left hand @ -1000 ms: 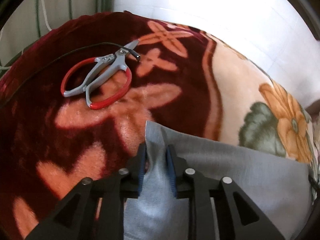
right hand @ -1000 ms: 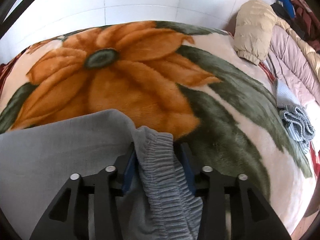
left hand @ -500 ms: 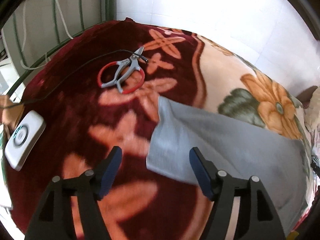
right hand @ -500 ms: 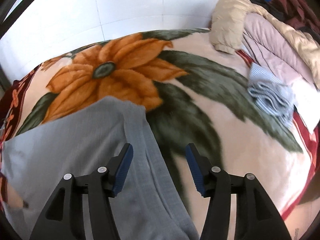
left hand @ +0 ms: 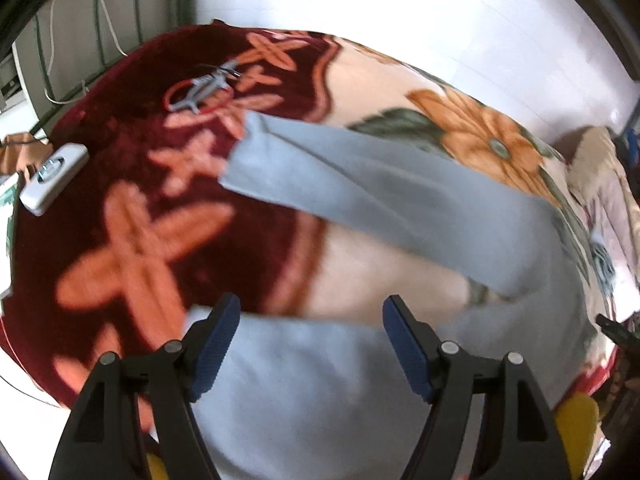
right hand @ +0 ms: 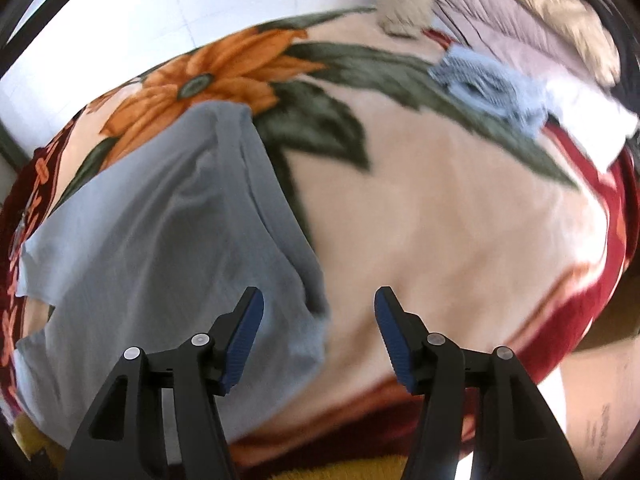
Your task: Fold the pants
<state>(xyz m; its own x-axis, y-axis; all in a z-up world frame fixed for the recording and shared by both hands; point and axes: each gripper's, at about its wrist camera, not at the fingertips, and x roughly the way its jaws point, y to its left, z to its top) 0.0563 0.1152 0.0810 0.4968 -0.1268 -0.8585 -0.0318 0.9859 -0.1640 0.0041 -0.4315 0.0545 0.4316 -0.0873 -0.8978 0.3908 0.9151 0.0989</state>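
Grey pants (left hand: 384,196) lie spread on a flowered blanket (left hand: 160,240) on a bed, the two legs apart in a V. One leg runs to the far left, the other lies under my left gripper (left hand: 310,334). That gripper is open and empty, above the near leg. In the right wrist view the pants (right hand: 160,232) lie at the left with the waistband toward the middle. My right gripper (right hand: 318,334) is open and empty, above the blanket (right hand: 440,220) just right of the waistband edge.
Red-handled shears (left hand: 200,92) and a cable lie beyond the far leg's hem. A white device (left hand: 54,178) sits at the bed's left edge. A folded blue cloth (right hand: 488,88), white cloth and quilted bedding (right hand: 520,12) are at the far right. A white wall stands behind.
Both grippers let go of the pants a second ago, opened, and have pulled back and up. The views now take in more of the pants and bed.
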